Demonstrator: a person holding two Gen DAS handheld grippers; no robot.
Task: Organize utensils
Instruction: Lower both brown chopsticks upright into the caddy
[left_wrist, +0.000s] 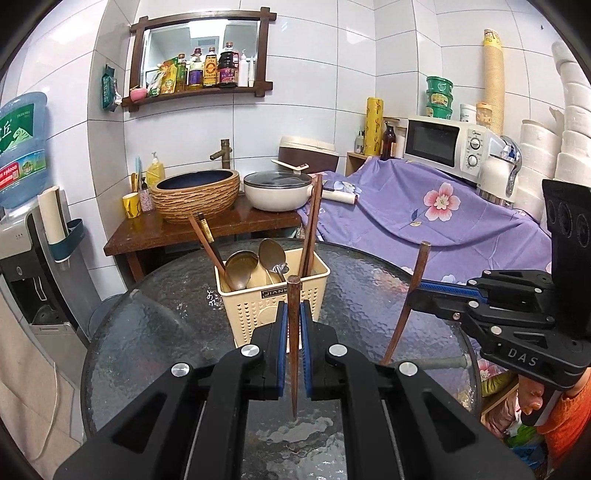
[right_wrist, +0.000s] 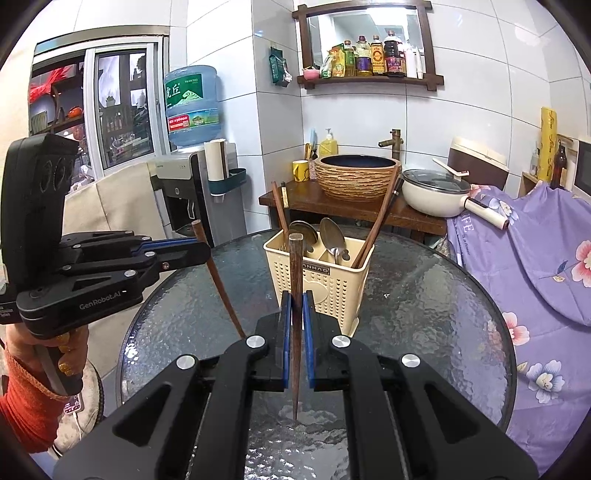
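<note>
A cream perforated utensil basket (left_wrist: 258, 314) (right_wrist: 332, 284) stands on the round textured-glass table (left_wrist: 155, 332) (right_wrist: 424, 314). It holds two metal spoons (left_wrist: 240, 269) (right_wrist: 330, 232) and several dark wooden chopsticks (left_wrist: 312, 221) (right_wrist: 380, 214). My left gripper (left_wrist: 293, 314) (right_wrist: 201, 251) is shut on an upright wooden chopstick (left_wrist: 294, 291) (right_wrist: 221, 291), just in front of the basket. My right gripper (right_wrist: 295, 314) (left_wrist: 413, 299) is shut on a second wooden chopstick (right_wrist: 295, 258) (left_wrist: 419, 266), right of the basket in the left wrist view. Both chopsticks point tip-down over the glass.
Behind the table a wooden counter (left_wrist: 166, 232) carries a woven-look basin (left_wrist: 195, 195) and a white lidded pot (left_wrist: 277, 192). A purple floral cloth (left_wrist: 443, 214) covers the right side, with a microwave (left_wrist: 443, 144) behind. A water dispenser (right_wrist: 192, 177) stands left.
</note>
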